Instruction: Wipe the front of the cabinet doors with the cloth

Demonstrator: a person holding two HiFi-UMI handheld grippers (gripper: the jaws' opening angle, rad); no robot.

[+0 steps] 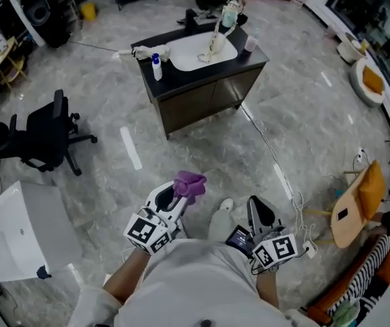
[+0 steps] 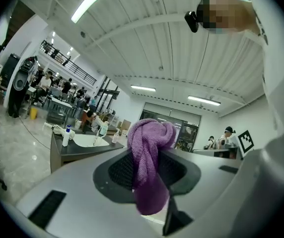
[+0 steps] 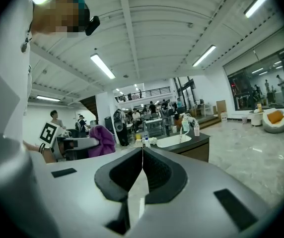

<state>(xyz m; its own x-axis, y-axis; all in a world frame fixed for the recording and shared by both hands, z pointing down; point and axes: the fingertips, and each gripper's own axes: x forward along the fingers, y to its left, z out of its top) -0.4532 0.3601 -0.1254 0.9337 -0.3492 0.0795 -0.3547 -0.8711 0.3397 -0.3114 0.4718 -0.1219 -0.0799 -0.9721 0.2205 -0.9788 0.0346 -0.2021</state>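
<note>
Cloth (image 1: pixel 190 184): purple, bunched, pinched at the tip of the left gripper (image 1: pixel 173 203), one fold hanging down over the jaws.
Left arm: forearm stretched forward from the torso, held low, pointed toward the cabinet (image 1: pixel 205 99).
Right gripper (image 1: pixel 258 210): close to the body, just beside the left, jaws pressed together on nothing.
Cabinet doors: dark, facing the person, well apart from both grippers across the grey floor.
Cabinet top: white sink basin (image 1: pixel 202 50) and blue-capped bottle (image 1: pixel 157 67).
Office chair (image 1: pixel 45 135): black, left of the cabinet.
</note>
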